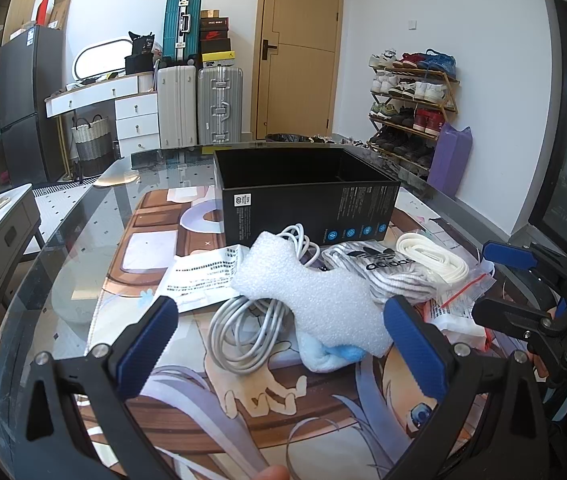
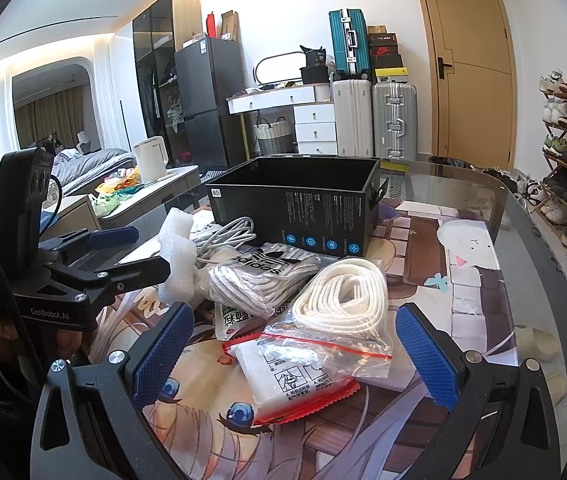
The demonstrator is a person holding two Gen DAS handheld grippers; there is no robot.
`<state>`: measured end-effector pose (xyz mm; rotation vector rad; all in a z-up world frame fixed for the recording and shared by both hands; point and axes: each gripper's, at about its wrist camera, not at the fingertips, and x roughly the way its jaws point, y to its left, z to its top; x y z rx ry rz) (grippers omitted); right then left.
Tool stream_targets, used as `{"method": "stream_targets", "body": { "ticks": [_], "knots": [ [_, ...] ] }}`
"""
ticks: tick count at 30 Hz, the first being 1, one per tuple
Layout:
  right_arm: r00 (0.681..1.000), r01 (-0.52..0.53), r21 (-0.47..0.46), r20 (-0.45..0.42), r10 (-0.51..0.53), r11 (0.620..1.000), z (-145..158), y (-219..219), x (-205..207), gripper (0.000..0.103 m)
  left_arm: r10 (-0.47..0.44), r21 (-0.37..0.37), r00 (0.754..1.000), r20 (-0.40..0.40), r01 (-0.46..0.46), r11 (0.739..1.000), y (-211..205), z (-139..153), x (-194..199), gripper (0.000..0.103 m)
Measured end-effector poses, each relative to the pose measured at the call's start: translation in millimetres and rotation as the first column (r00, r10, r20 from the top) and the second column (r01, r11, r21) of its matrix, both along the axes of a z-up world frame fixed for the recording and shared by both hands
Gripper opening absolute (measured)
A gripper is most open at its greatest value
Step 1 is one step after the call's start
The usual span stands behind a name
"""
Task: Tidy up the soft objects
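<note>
A: What is shown in the left wrist view?

B: The left gripper (image 1: 275, 344) is held low in the frame with its fingers spread wide apart and nothing between them. A white foam piece (image 1: 311, 292) is seen at centre, lying over a coiled grey cable (image 1: 243, 332) and a pale blue cloth (image 1: 323, 352). A black box (image 1: 307, 196), open and seemingly empty, is placed just behind the pile, above centre. The right gripper (image 1: 523, 280) is seen at the right edge.

A: And the right wrist view?

B: The right gripper (image 2: 295, 356) is likewise opened wide and empty, at the bottom of the frame. A clear bag of white cord (image 2: 343, 300) and a red-edged packet (image 2: 295, 376) are found between its fingers, lower centre; a striped sock bundle (image 2: 263, 276) lies behind.

A: Which step is judged to be in hand?

B: Probably the first pick is being lined up; nothing has been boxed. A descent and a closing over one soft item is called for next, then a lift into the box.
</note>
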<state>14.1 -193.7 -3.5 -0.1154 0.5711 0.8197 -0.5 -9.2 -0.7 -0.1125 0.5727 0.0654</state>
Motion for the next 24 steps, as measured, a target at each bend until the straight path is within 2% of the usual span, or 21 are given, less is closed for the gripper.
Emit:
{"method": "stream_targets", "body": {
  "ticks": [24],
  "knots": [
    [1.000, 0.002, 0.001, 0.001, -0.002, 1.000, 1.1, -0.6, 0.6, 0.103, -0.004, -0.006, 1.000, -0.002, 0.004, 1.000, -0.9, -1.9, 0.0, 0.103]
  ]
}}
